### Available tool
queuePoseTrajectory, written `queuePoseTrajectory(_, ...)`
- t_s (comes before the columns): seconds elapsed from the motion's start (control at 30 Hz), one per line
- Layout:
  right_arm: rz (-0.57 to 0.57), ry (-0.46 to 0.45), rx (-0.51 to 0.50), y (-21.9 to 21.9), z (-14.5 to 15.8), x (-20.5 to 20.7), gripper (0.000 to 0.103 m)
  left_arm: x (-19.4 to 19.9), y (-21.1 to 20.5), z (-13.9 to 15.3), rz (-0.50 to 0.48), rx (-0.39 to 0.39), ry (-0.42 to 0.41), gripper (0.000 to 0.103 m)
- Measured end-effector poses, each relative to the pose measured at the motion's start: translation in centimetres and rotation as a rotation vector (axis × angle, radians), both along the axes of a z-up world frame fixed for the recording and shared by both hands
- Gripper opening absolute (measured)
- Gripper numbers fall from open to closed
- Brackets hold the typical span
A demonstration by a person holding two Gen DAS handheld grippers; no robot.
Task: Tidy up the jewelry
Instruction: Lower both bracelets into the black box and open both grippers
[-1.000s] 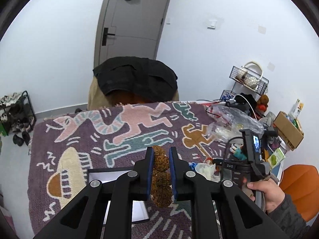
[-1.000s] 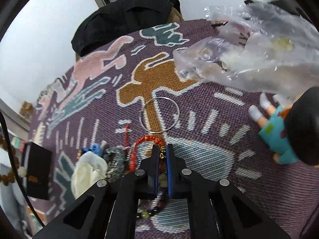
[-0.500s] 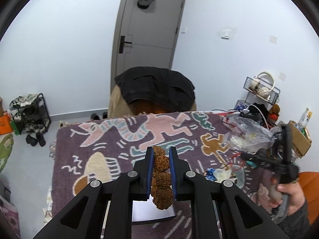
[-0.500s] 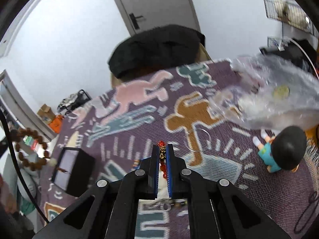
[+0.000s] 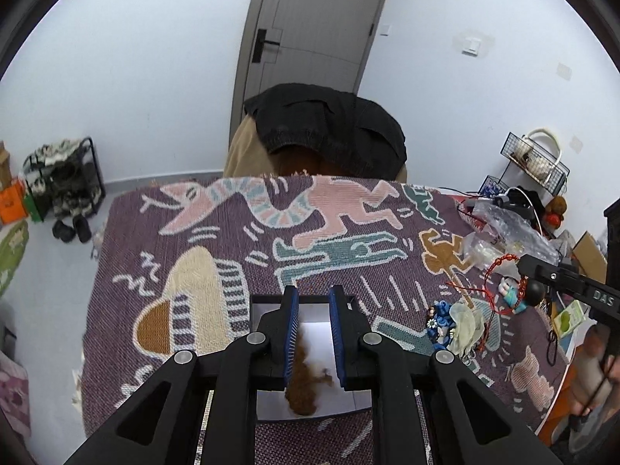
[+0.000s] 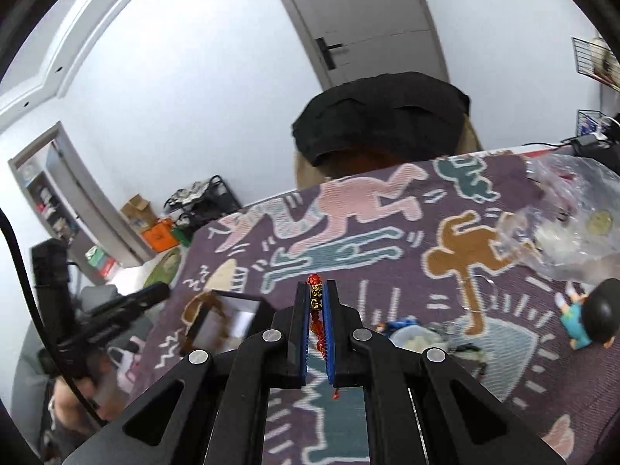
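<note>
My left gripper hovers over the black box with a white lining, its jaws a little apart. The brown bead bracelet shows blurred below the pad tips, inside the box, and the pads do not seem to press on it. In the right wrist view the same bracelet loops over the box's left edge. My right gripper is shut on a red bead bracelet with gold beads, held above the cloth. From the left wrist view, that bracelet hangs as a loop from the right gripper.
A patterned purple cloth covers the table. A pile of jewelry lies right of the box, beside a thin silver hoop, a small doll and plastic bags. A chair draped in black stands at the far edge.
My left gripper came down over the box; its jaws parted slightly and the brown bracelet slid from between the pads toward the box. My right gripper rose off the cloth with the red bracelet.
</note>
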State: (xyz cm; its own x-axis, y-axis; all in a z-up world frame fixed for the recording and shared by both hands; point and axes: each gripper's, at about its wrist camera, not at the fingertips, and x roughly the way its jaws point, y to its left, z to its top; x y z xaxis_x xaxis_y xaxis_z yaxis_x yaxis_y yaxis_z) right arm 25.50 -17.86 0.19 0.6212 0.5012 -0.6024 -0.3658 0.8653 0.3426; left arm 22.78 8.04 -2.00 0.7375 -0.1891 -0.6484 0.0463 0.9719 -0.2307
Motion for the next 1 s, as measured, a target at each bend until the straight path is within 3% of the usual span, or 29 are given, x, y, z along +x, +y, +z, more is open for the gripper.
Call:
queuePoseTrajectory(0.07,0.019,-0.003,0.005,0.9,0.2,-0.1,0.008,0.2,0.3,-0.2,0.009,-0.002,0.019,0.025)
queuePoseTrajectory(0.13,0.035,-0.003,0.009,1.9,0.3,-0.2,0.008,-0.2,0.6,-0.1,0.021,-0.001,0.008,0.049)
queuePoseTrajectory(0.23,0.061,0.001,0.016,3.6,0.2,-0.2,0.008,-1.3,1.5,0.7,0.048,-0.001,-0.039,0.069)
queuePoseTrajectory(0.7,0.17,0.086,0.03,12.4,-3.1,0.5,0.008,-3.9,6.0,0.9,0.119,0.01,-0.048,0.07)
queuePoseTrajectory(0.8,0.175,0.099,0.023,13.4,-3.8,0.7,0.01,-4.0,6.1,0.9,0.123,0.008,-0.041,0.082)
queuePoseTrajectory(0.83,0.175,0.104,0.013,13.5,-4.0,0.8,0.021,-4.1,6.0,1.0,0.124,0.009,-0.047,0.087)
queuePoseTrajectory(0.87,0.174,0.108,0.004,13.5,-4.1,0.7,0.045,-4.2,6.0,1.1,0.124,0.012,-0.055,0.088)
queuePoseTrajectory(0.93,0.153,0.078,0.008,12.6,-3.9,0.3,0.073,-4.3,5.8,1.4,0.125,0.016,-0.068,0.093)
queuePoseTrajectory(1.0,0.13,0.038,-0.002,11.6,-3.3,-0.4,0.078,-4.3,5.6,1.6,0.122,0.016,-0.078,0.095)
